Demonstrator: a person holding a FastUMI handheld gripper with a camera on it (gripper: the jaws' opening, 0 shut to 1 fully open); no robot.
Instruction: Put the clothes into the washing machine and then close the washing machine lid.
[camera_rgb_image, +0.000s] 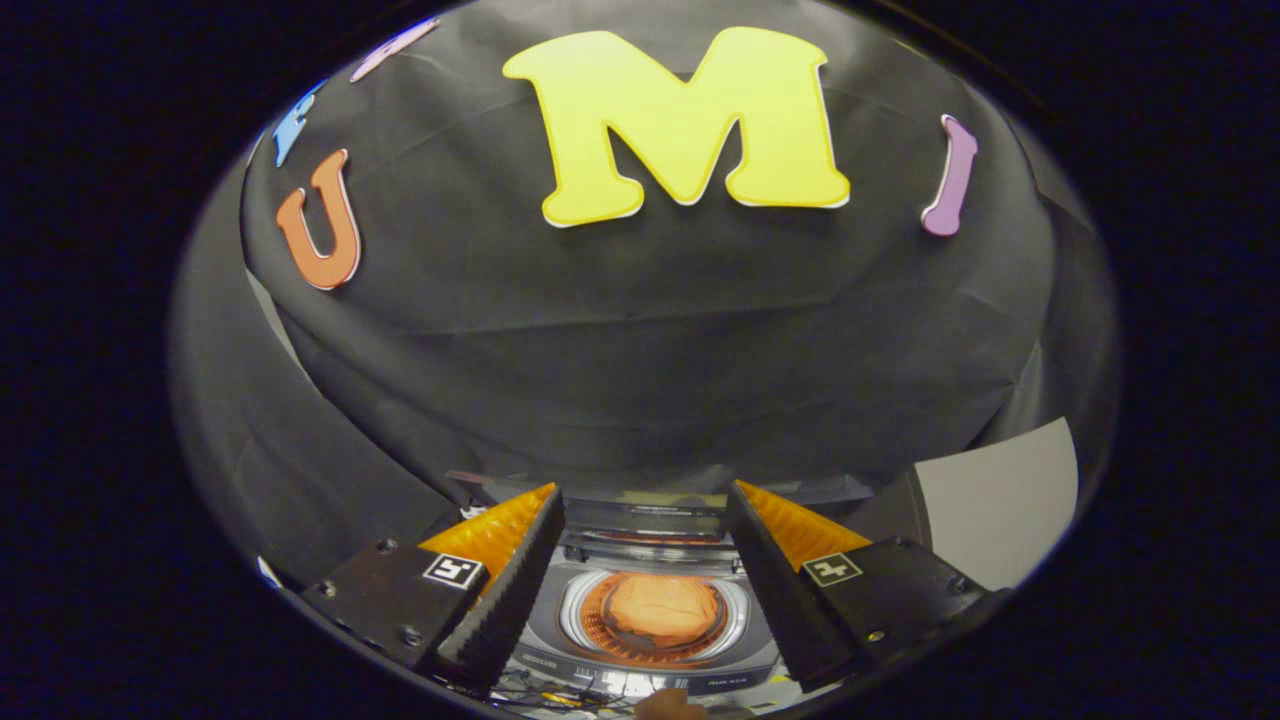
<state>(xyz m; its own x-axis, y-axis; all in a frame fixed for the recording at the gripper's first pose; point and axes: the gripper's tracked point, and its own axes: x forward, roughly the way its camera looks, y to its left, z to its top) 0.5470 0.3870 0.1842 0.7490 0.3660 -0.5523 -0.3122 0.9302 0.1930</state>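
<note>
- Now I see the gripper (645, 520) with fingers apart, holding nothing
- Cloth (662, 606) lies in the washer (560, 625) drum, below and between the fingers
- Lid (650, 520) stands open just beyond; I'd go for it next

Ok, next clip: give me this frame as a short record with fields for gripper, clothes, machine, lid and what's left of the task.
gripper: gripper open, fingers spread, holding nothing
clothes: orange clothes lying in the drum, seen between the fingers
machine: washing machine below and just ahead of the fingers, a top-loader
lid: lid up at the back, drum uncovered
task left: clothes are in; lid not yet closed
</note>
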